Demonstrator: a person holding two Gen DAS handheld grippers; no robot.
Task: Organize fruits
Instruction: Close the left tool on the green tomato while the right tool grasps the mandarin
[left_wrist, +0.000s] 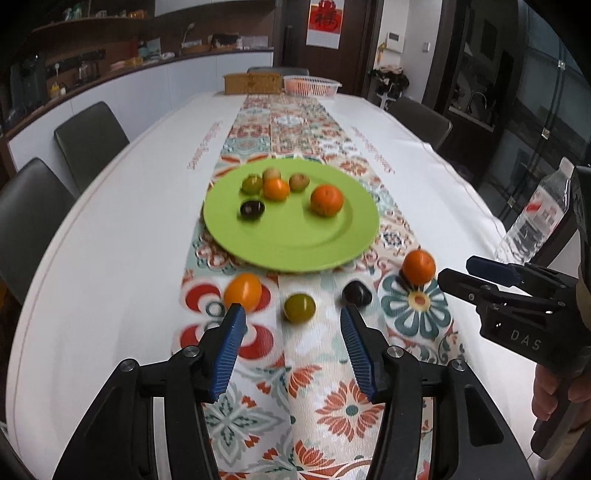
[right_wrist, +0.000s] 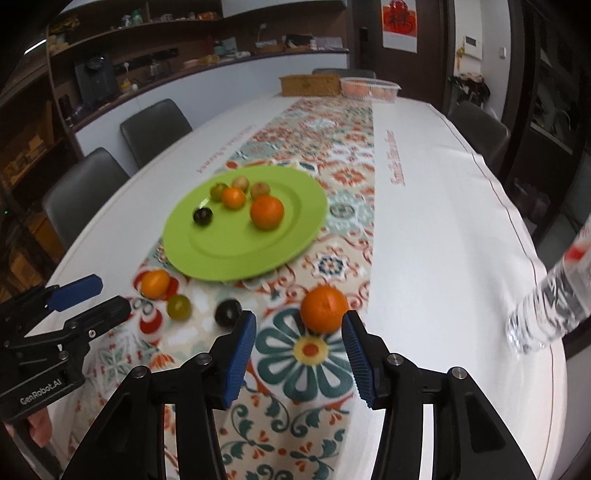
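Observation:
A green plate (left_wrist: 295, 243) (right_wrist: 229, 258) on the patterned runner holds several fruits: a large orange (left_wrist: 326, 200) (right_wrist: 266, 212), a small orange, a dark plum and green-brown ones. In front of the plate lie a small orange (left_wrist: 243, 291) (right_wrist: 155, 283), a green fruit (left_wrist: 299, 308) (right_wrist: 179, 307), a dark plum (left_wrist: 357, 294) (right_wrist: 228, 312) and a large orange (left_wrist: 418, 266) (right_wrist: 324, 309). My left gripper (left_wrist: 293, 317) is open and empty, just short of the green fruit. My right gripper (right_wrist: 298, 325) is open and empty, with the large orange just ahead between its fingertips.
A clear water bottle (left_wrist: 532, 221) (right_wrist: 550, 302) stands near the table's right edge. A wicker box (left_wrist: 252, 83) and a pink basket (left_wrist: 311, 85) sit at the far end. Dark chairs (left_wrist: 88, 140) line the left side.

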